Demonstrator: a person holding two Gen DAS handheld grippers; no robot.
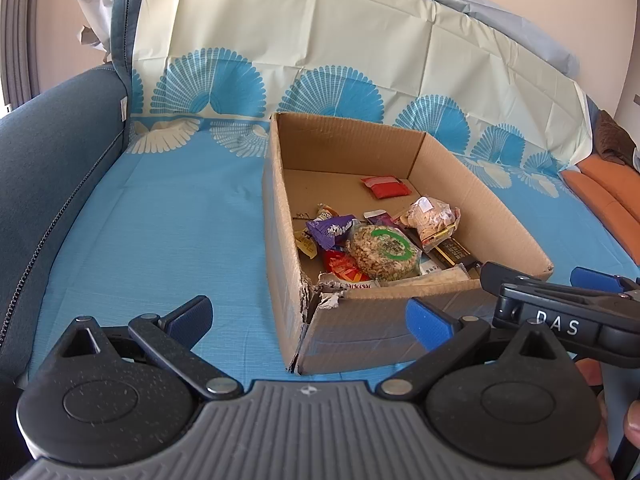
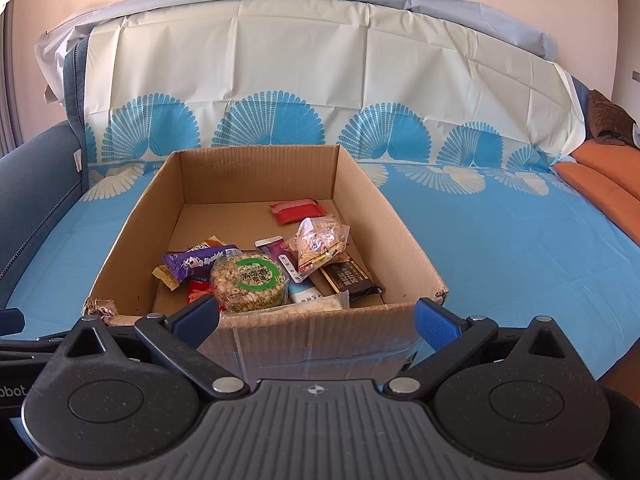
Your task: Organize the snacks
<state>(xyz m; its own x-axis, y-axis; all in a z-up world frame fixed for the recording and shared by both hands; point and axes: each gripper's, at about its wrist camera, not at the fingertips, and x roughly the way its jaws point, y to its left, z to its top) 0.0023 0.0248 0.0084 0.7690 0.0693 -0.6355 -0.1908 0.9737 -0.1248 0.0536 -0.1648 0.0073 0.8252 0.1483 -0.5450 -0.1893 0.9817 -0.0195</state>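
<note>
An open cardboard box [image 1: 404, 320] [image 2: 312, 344] stands on a blue patterned cover. Inside lie several snacks: a round rice cake [image 1: 382, 254] [image 2: 250, 282] with a green label, a purple wrapper [image 1: 330, 232] [image 2: 200, 262], a clear bag of nuts [image 1: 432, 218] [image 2: 320, 244], a red packet [image 1: 385, 186] [image 2: 298, 210] and a dark bar [image 2: 350, 278]. My left gripper [image 1: 310, 320] is open and empty in front of the box's near left corner. My right gripper [image 2: 318, 320] is open and empty at the box's near wall; its fingers [image 1: 504, 276] show at the right of the left wrist view.
The blue cover [image 1: 160, 232] [image 2: 520, 248] drapes over a sofa seat and backrest. A dark blue armrest [image 1: 48, 168] rises at the left. Orange cushions [image 2: 608, 176] lie at the right. The box's near left corner [image 1: 320, 292] is torn.
</note>
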